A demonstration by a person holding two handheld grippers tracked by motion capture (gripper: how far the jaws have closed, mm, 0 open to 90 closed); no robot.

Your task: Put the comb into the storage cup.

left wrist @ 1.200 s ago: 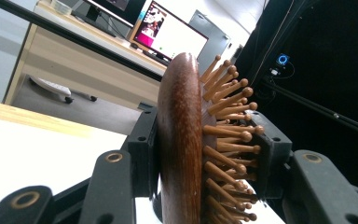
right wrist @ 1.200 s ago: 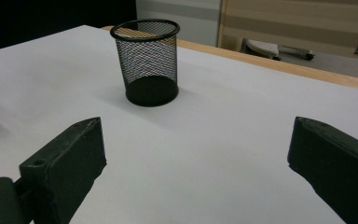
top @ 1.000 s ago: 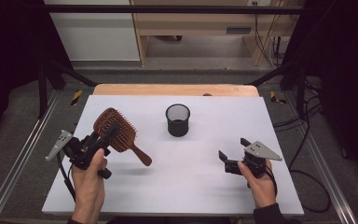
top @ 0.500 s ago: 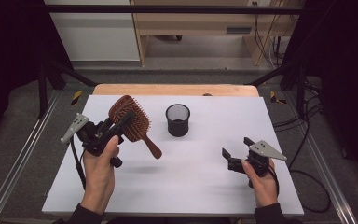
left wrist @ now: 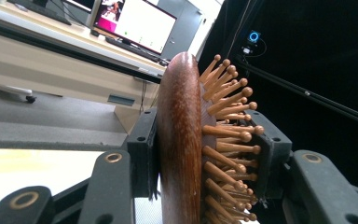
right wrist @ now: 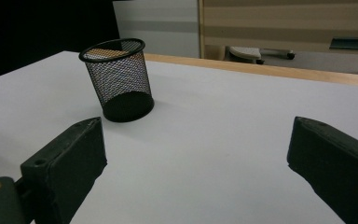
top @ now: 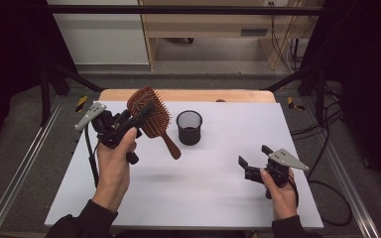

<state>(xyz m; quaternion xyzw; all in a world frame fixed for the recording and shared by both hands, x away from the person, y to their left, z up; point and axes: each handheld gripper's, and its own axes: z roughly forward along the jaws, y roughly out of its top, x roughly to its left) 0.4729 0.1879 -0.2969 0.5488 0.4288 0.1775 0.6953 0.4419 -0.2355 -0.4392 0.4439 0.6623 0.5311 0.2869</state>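
Note:
A brown wooden hairbrush [top: 153, 118] with knobbed wooden bristles hangs above the white table [top: 213, 193], its handle pointing down and to the right toward the black mesh cup [top: 189, 127]. My left gripper [top: 140, 115] is shut on the brush's head. In the left gripper view the brush head [left wrist: 179, 140] stands edge-on between the two jaws, bristles [left wrist: 226, 140] to the right. My right gripper [top: 254, 157] rests low at the table's right front, open with nothing between its jaws. Ahead and left of the right gripper [right wrist: 196, 154], the mesh cup [right wrist: 119, 79] stands upright and apart from it.
The table's far wooden edge [top: 188, 94] lies behind the cup. Metal rails [top: 20, 173] run along both sides of the table. A wooden bench [top: 213, 25] and cables stand on the floor beyond. A monitor [left wrist: 140, 23] glows in the background of the left gripper view.
My left gripper has lifted the hairbrush up and carried it farther from me, toward the cup. The right gripper has barely shifted.

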